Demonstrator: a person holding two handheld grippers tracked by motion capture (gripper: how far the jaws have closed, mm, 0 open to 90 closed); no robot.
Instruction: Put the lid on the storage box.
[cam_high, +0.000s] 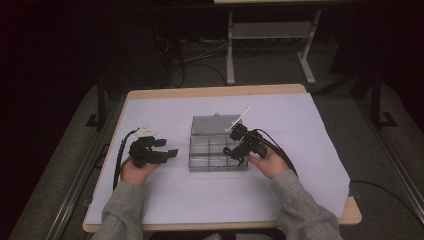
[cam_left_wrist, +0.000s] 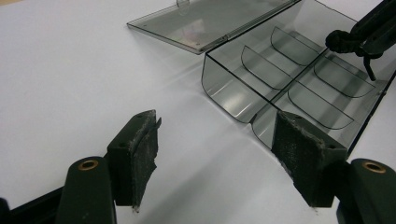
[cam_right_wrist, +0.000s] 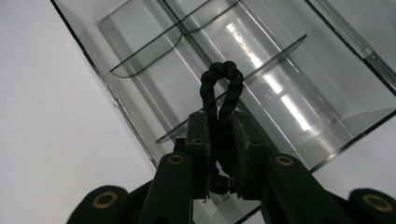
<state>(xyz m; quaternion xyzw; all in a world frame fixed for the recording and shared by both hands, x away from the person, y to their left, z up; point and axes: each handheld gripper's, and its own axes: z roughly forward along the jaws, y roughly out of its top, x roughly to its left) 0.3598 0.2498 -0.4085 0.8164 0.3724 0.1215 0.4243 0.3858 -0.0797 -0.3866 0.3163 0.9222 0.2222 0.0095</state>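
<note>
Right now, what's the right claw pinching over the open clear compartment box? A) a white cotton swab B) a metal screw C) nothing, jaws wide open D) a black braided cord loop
D: the right claw is clamped on a black braided cord loop that sticks up from between its jaws, above the clear compartment box.

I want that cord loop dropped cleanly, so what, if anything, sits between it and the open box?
Nothing visible. The right tool holds the black cord loop above the clear divided box, whose lid lies flipped back.
</note>
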